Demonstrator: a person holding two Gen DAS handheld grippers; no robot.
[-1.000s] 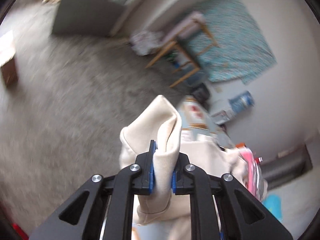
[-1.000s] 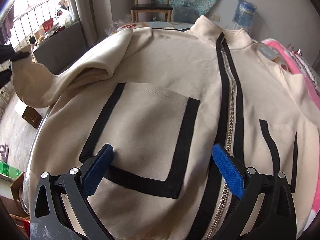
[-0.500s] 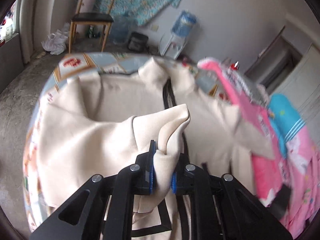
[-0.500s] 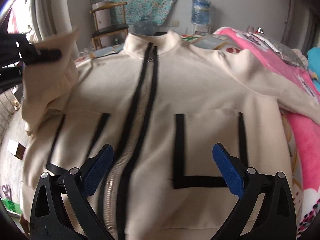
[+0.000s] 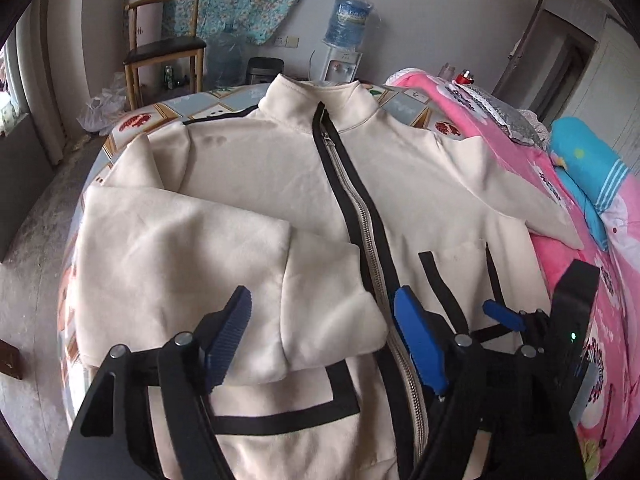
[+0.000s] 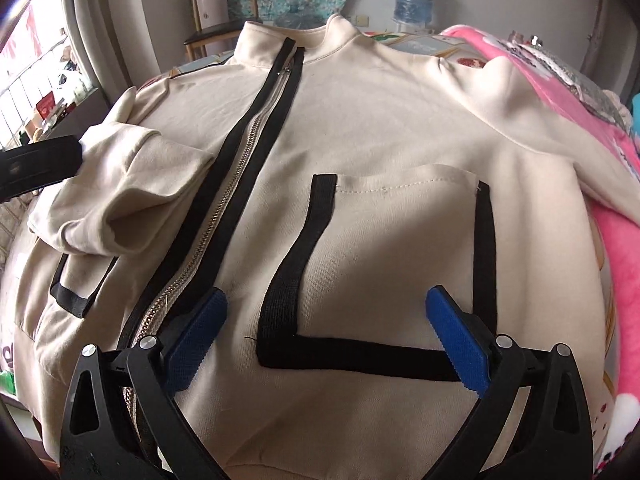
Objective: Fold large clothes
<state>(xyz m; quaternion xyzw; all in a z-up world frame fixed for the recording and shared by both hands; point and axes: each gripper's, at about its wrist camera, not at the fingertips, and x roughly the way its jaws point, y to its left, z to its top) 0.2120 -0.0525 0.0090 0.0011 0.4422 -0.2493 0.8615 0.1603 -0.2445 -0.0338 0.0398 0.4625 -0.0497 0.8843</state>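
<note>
Left wrist view: my left tool [image 5: 322,338] hovers with jaws spread, gripping nothing, above the cream zip-front jacket with black trim [image 5: 256,184], which lies flat, front up, on the patterned table [image 5: 160,110]. Its left sleeve [image 5: 224,280] is folded across the chest, cuff beside the silver zipper [image 5: 366,232]. A pink blanket [image 5: 560,248] lies right.

Right wrist view: my right tool [image 6: 326,336] is spread too, low over the jacket's black-edged pocket [image 6: 400,264].
</note>
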